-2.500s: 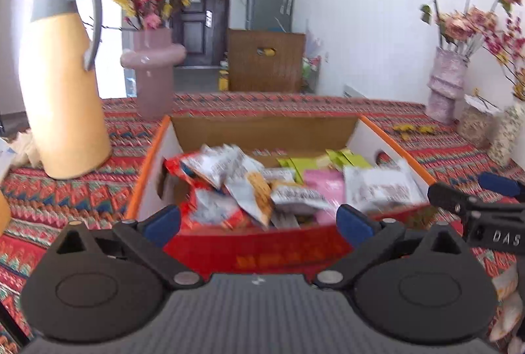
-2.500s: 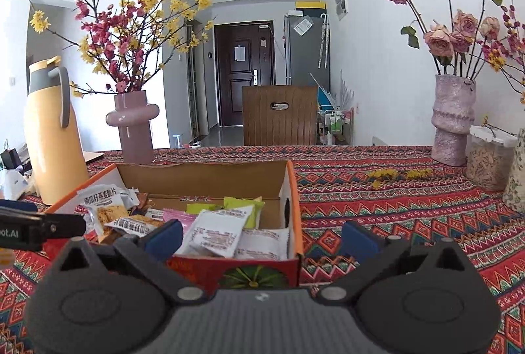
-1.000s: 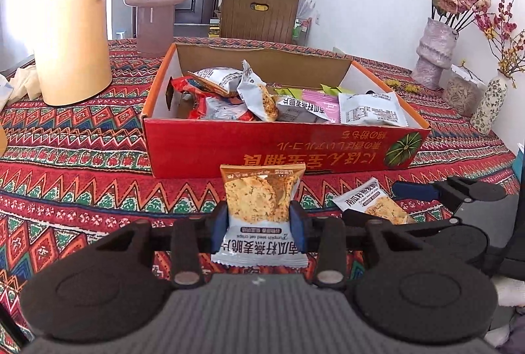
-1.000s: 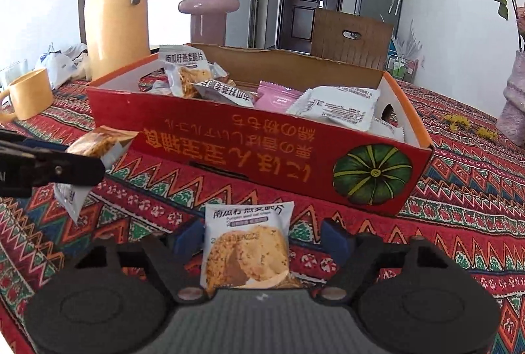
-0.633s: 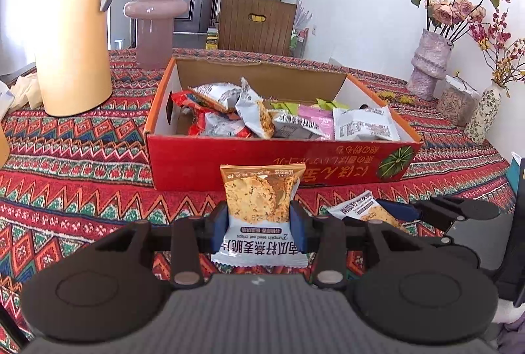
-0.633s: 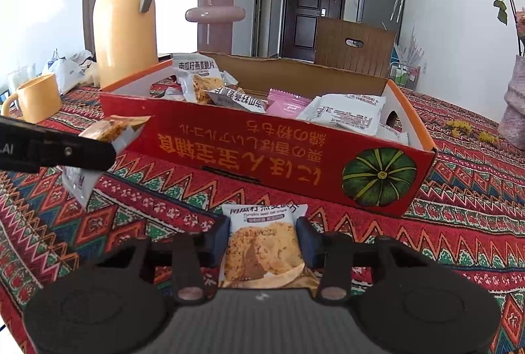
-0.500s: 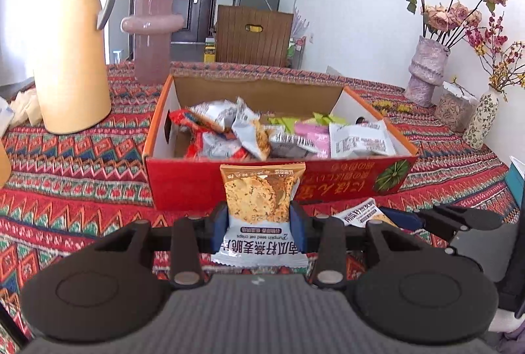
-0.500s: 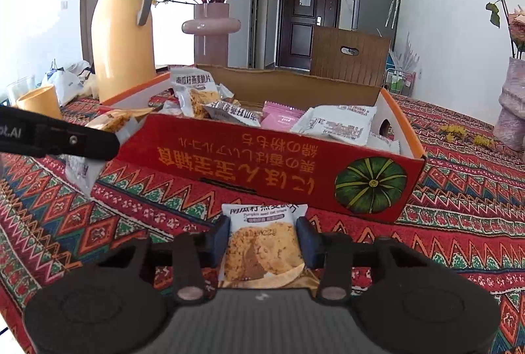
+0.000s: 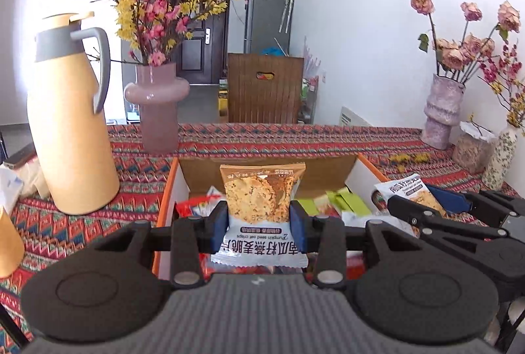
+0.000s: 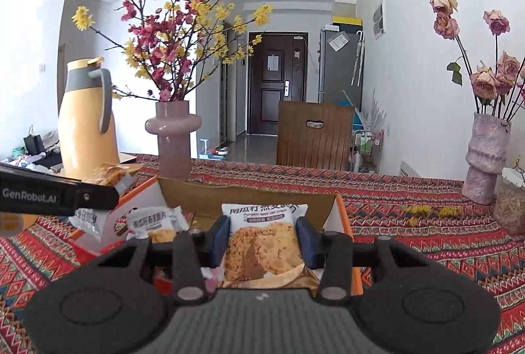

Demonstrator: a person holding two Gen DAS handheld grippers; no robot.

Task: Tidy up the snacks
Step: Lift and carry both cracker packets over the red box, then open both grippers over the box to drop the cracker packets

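Note:
My left gripper point(image 9: 259, 222) is shut on a pumpkin seed oat crisp packet point(image 9: 261, 190), held upright above the near part of the open cardboard snack box point(image 9: 169, 186). My right gripper point(image 10: 264, 239) is shut on a second oat crisp packet point(image 10: 264, 242), also raised over the snack box point(image 10: 339, 213), which holds several wrapped snacks. In the left wrist view the right gripper point(image 9: 423, 206) shows at the right with its packet. At the left of the right wrist view, the left gripper point(image 10: 98, 190) shows side-on with its packet.
A tall yellow thermos jug point(image 9: 70, 137) and a pink vase of blossom branches point(image 9: 157, 104) stand left of the box on the patterned tablecloth point(image 10: 410, 239). A rose vase point(image 10: 485, 157) and a jar point(image 10: 512, 209) stand at the right. A wooden chair back point(image 10: 313, 137) is beyond the table.
Both grippers have risen with their packets from the cloth in front of the box to above it. The right jaws, open around the second packet a second ago, have closed on it.

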